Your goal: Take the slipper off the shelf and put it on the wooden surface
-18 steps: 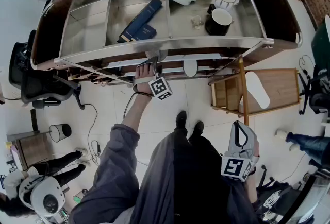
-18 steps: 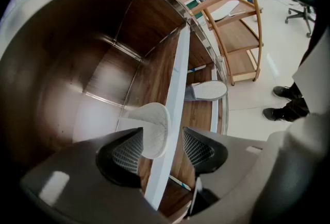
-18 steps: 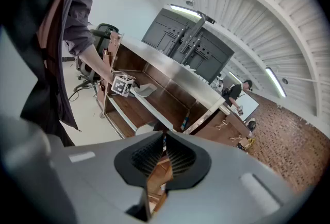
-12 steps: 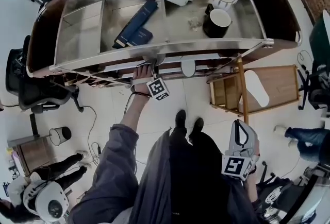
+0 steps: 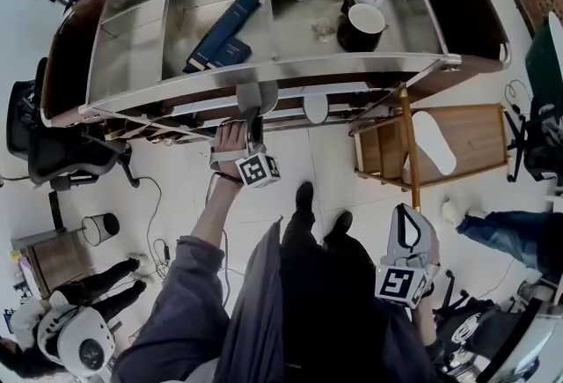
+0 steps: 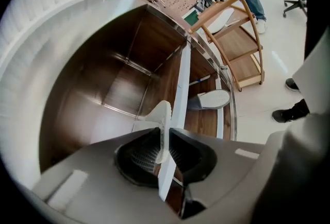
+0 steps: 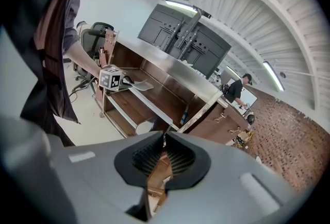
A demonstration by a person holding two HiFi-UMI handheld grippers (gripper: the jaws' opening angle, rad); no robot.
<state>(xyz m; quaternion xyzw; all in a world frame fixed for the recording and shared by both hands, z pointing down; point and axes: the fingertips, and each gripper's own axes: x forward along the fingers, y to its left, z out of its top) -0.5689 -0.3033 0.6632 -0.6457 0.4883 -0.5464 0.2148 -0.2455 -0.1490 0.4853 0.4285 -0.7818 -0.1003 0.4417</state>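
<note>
Left tongs (image 6: 165, 138) are clenching the thin rim of a white slipper (image 6: 163, 115), with the pads pinching it edge-on. From the head view, the slipper (image 5: 256, 96) is sitting at the front edge of the shelf (image 6: 202, 125) under the steel counter (image 5: 141, 55) top, about mid-length, and poking out past the lip. Right tongs (image 7: 164, 152) are clenched on nothing, hanging low at the person's right side, well apart from the shelf.

Handling: it's looking light, soft and floppy, going by how thin the pinched edge is. The rim grip should be carrying the weight fine, but the free end is likely to droop and swing. A deeper bite into the sole would be steadier. It's not fragile, and probably not slipping against the ribbed pads.

A second slipper (image 5: 315, 108) is lying on the same shelf just to the right. A third slipper (image 5: 434, 142) is lying on the wooden rack (image 5: 479, 139) off the counter's right end. I'm reading that rack as the target.

Hard to see: the counter top is hiding most of the shelf from above. I can't tell whether the slipper is resting on the shelf or lifted clear. It's showing edge-on only, so its upper side isn't readable.
</note>
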